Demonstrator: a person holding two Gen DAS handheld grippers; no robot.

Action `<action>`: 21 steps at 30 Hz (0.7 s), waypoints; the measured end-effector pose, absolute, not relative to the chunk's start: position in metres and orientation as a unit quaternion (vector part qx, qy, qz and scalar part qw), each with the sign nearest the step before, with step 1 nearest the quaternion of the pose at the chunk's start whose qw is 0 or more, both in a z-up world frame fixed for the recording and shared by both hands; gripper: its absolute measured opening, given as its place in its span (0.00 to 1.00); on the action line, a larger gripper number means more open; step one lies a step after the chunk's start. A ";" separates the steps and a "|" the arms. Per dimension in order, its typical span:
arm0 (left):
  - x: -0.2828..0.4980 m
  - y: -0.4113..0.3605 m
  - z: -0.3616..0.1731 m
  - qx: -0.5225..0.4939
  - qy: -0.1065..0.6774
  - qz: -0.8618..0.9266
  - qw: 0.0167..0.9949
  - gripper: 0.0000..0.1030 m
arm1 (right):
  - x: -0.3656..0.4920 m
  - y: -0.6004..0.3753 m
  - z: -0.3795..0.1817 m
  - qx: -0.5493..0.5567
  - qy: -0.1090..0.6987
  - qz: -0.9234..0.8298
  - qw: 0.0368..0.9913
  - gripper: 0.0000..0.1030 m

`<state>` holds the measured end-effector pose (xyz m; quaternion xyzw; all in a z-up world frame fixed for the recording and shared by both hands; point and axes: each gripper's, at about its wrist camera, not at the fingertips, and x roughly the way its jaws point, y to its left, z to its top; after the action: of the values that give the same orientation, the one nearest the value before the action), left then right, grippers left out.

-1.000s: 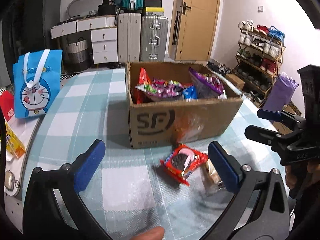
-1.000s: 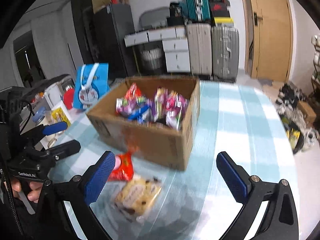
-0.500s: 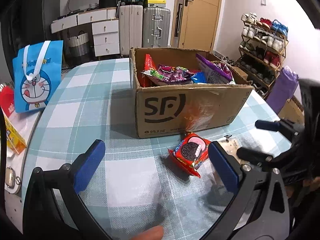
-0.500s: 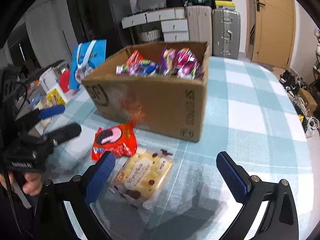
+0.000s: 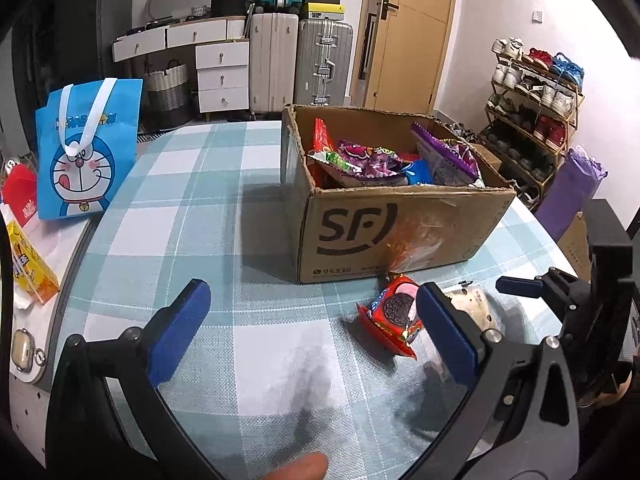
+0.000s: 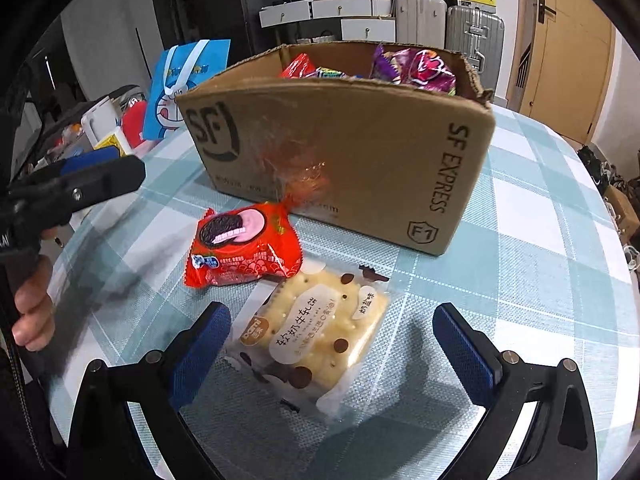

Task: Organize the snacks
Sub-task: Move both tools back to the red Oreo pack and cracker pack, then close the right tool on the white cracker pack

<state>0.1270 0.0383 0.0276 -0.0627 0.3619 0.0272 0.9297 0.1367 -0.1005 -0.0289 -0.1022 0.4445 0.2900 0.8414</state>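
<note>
The cardboard box [image 6: 344, 140] holds sorted snacks. Just before it lie the cracker pack [image 6: 316, 332] and red cookie pack [image 6: 244, 250], awaiting boxing. My right gripper [image 6: 330, 342] straddles the cracker, fingers apart; my left gripper [image 5: 312, 324] gapes, empty.

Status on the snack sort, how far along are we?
Mostly done: the cardboard box already holds a pile of snack packets. In hand: nothing; the right hand-held gripper is open around the biscuit pack, and the left hand-held gripper is open and empty. Left: that pack and the red cookie pack, both on the table.
</note>
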 end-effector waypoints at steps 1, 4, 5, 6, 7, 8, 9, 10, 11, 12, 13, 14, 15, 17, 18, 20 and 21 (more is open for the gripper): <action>0.128 0.038 0.026 -0.062 0.364 0.028 0.929 1.00 | 0.137 -0.100 -0.030 -0.104 0.446 0.288 0.841 1.00; 0.129 0.037 0.023 -0.062 0.369 0.026 0.927 1.00 | 0.140 -0.099 -0.036 -0.105 0.457 0.278 0.838 1.00; 0.130 0.036 0.021 -0.061 0.370 0.025 0.927 1.00 | 0.140 -0.099 -0.037 -0.104 0.459 0.278 0.837 1.00; 0.130 0.035 0.020 -0.059 0.371 0.025 0.926 1.00 | 0.140 -0.099 -0.037 -0.103 0.459 0.278 0.837 1.00; 0.130 0.034 0.019 -0.057 0.373 0.025 0.926 1.00 | 0.141 -0.099 -0.037 -0.103 0.459 0.277 0.838 1.00; 0.131 0.033 0.017 -0.056 0.375 0.026 0.925 1.00 | 0.141 -0.099 -0.037 -0.106 0.461 0.276 0.837 1.00; 0.132 0.032 0.016 -0.054 0.377 0.025 0.924 1.00 | 0.141 -0.100 -0.037 -0.111 0.462 0.273 0.837 1.00; 0.133 0.031 0.014 -0.054 0.379 0.024 0.924 1.00 | 0.141 -0.103 -0.036 -0.114 0.462 0.271 0.837 1.00; 0.133 0.030 0.014 -0.054 0.380 0.024 0.923 1.00 | 0.142 -0.105 -0.036 -0.116 0.463 0.268 0.837 1.00; 0.134 0.030 0.013 -0.053 0.381 0.024 0.923 1.00 | 0.144 -0.108 -0.036 -0.119 0.465 0.263 0.837 1.00; 0.134 0.029 0.012 -0.052 0.381 0.023 0.923 1.00 | 0.145 -0.111 -0.035 -0.120 0.466 0.259 0.837 1.00; 0.135 0.028 0.011 -0.051 0.382 0.022 0.922 1.00 | 0.147 -0.114 -0.035 -0.122 0.466 0.255 0.838 1.00; 0.135 0.028 0.010 -0.050 0.383 0.021 0.922 1.00 | 0.148 -0.116 -0.034 -0.121 0.466 0.253 0.839 1.00; 0.136 0.027 0.009 -0.051 0.385 0.020 0.921 1.00 | 0.151 -0.118 -0.033 -0.116 0.464 0.255 0.840 1.00; 0.136 0.027 0.008 -0.050 0.386 0.020 0.921 1.00 | 0.151 -0.118 -0.032 -0.112 0.460 0.258 0.842 1.00; 0.137 0.026 0.007 -0.049 0.387 0.018 0.921 1.00 | 0.150 -0.115 -0.032 -0.109 0.454 0.267 0.843 1.00; 0.136 0.026 0.007 -0.049 0.387 0.018 0.921 1.00 | 0.148 -0.116 -0.032 -0.113 0.451 0.269 0.844 1.00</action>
<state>0.1363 0.0256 0.0069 -0.0488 0.3871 0.0179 0.9206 0.1484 -0.1161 -0.0324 -0.1132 0.4510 0.2687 0.8435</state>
